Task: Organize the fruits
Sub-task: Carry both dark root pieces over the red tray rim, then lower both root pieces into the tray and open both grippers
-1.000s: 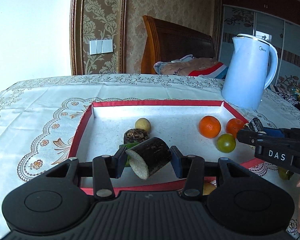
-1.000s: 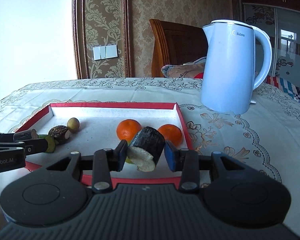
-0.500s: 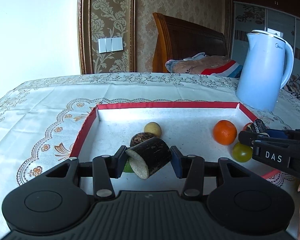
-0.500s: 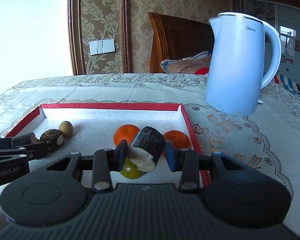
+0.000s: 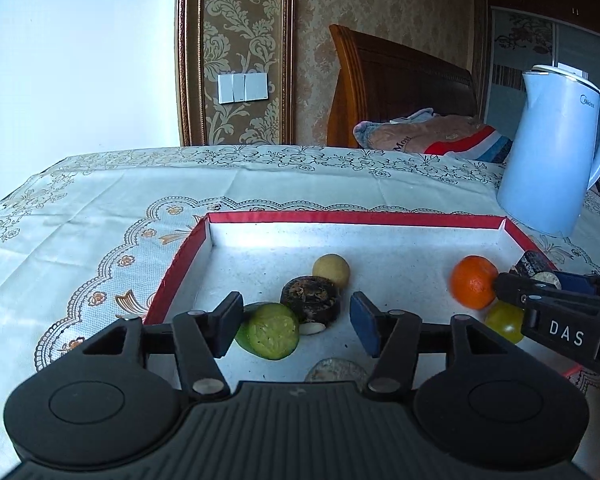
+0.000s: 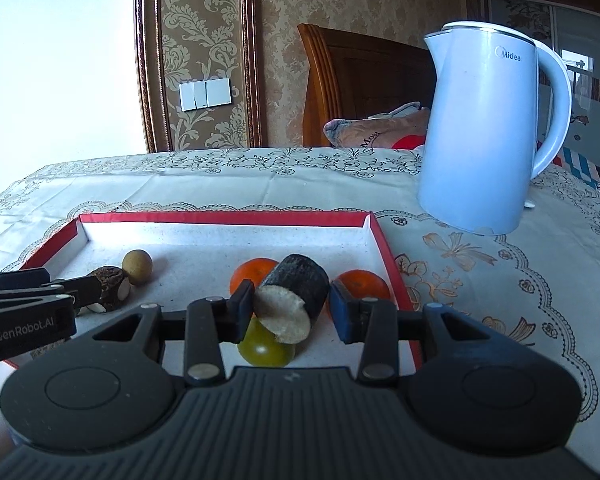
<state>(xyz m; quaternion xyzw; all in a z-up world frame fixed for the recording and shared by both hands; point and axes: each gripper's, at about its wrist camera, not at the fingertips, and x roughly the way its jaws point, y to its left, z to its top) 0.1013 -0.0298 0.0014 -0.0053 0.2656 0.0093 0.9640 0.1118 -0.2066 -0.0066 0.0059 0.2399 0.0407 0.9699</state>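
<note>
A shallow white tray with a red rim [image 5: 188, 248] is sitting on a table covered by a cream embroidered tablecloth [image 5: 100, 208], and the fruit is being gathered inside it in two groups. Toward the tray's left edge, the left gripper [image 5: 296, 322] is hovering with its jaws standing apart, having just been opening; nothing is pressed between the pads, which suggests a release. Just below it, at the tray's near edge, a dark-skinned cylindrical piece with a pale cut face [image 5: 336, 370] is lying half hidden by the gripper body, probably what it let go. Beside it are resting a green round slice [image 5: 270, 336], a dark brown wrinkled disc-shaped fruit [image 5: 310, 300] and a small round tan fruit [image 5: 331, 270], forming the left cluster. Toward the tray's right edge, two orange round citrus fruits [image 6: 252, 274] [image 6: 364, 284] and a yellow-green round tomato-like fruit [image 6: 266, 350] are making the second cluster. Above these, the right gripper [image 6: 290, 312] is clamping a second dark cylindrical piece with a pale cut end [image 6: 296, 296], tilted, apparently awaiting placement. Beyond the tray's far right corner, a pale blue electric kettle [image 6: 488, 128] is standing on the cloth, well clear of the fruit.
</note>
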